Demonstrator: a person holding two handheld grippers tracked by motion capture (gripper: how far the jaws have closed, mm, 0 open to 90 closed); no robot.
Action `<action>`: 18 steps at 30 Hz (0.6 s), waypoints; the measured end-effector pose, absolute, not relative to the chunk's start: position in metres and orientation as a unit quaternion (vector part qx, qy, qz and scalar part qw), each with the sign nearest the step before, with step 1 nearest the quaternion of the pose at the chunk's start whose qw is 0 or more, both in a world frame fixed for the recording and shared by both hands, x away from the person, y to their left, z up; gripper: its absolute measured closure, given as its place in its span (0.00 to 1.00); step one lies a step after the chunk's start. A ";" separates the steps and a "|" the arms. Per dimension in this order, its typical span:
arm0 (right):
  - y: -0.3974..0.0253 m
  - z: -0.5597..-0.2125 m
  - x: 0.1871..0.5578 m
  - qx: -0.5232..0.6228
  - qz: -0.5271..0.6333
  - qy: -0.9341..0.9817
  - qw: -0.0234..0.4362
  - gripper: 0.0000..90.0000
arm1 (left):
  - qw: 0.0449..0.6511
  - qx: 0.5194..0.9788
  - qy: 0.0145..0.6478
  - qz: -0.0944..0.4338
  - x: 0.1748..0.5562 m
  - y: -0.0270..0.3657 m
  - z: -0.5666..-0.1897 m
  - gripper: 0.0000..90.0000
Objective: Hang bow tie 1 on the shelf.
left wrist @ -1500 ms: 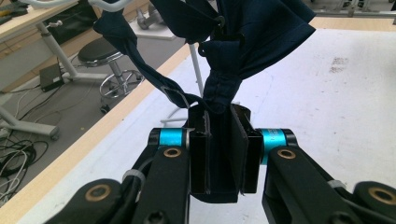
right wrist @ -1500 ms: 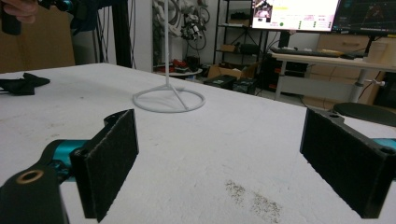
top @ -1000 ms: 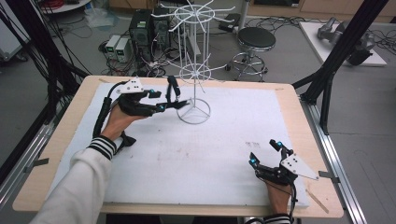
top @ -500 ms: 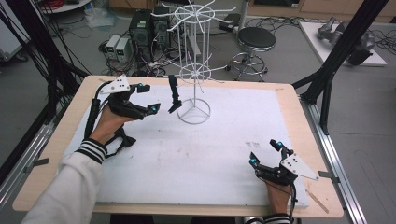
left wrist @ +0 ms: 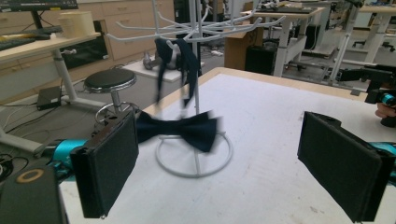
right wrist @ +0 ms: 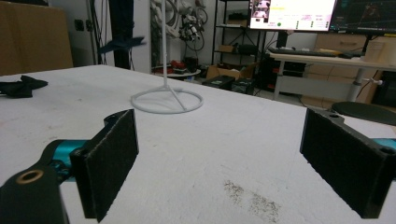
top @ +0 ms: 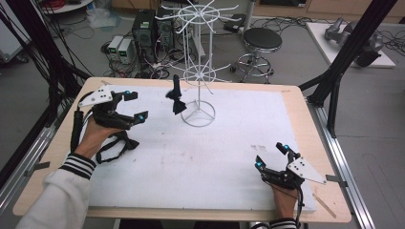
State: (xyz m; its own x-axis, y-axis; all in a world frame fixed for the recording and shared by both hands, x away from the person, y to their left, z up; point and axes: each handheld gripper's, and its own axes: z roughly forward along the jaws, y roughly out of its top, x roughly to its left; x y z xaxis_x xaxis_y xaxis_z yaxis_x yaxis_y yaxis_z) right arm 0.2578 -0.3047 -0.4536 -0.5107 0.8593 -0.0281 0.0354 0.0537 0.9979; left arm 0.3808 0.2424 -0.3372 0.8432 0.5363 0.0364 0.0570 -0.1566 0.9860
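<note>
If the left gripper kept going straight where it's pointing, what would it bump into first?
Probably the dark bow tie hanging on the white wire rack; it sits between the open jaws of the left gripper, though depth is uncertain.

1. Two black, foam-padded jaws of the right gripper (right wrist: 219, 172) rise from the bottom edge, one at the left and one at the right, set wide apart with nothing between them.
2. A white padded table top (right wrist: 224, 135) stretches away, with a faint grey smudge near the jaws.
3. Farther off stands a white wire rack (right wrist: 166, 98) with a ring-shaped base and a thin upright pole.
4. A dark blue bow tie (right wrist: 121, 45), blurred, hangs in the air left of the pole.
5. A second dark bow tie (right wrist: 21, 87) lies on the table at the far left.
</note>
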 end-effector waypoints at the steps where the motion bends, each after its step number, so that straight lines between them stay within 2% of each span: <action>1: -0.305 -0.454 0.258 0.351 0.591 0.637 0.349 0.12 | 0.618 0.734 0.203 0.196 0.378 0.245 -0.338 0.14; 18: -0.305 -0.454 0.257 0.351 0.591 0.637 0.350 0.12 | 0.615 0.689 0.268 0.275 0.323 0.292 -0.365 0.14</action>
State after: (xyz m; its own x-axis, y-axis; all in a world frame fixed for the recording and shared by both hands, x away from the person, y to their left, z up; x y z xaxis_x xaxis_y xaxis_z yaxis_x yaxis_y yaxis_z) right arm 0.2573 -0.3047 -0.4537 -0.5093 0.8600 -0.0314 0.0329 0.0559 0.9979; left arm 0.3232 0.2918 -0.3650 0.7055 0.7070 0.0495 0.0314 -0.1010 0.9944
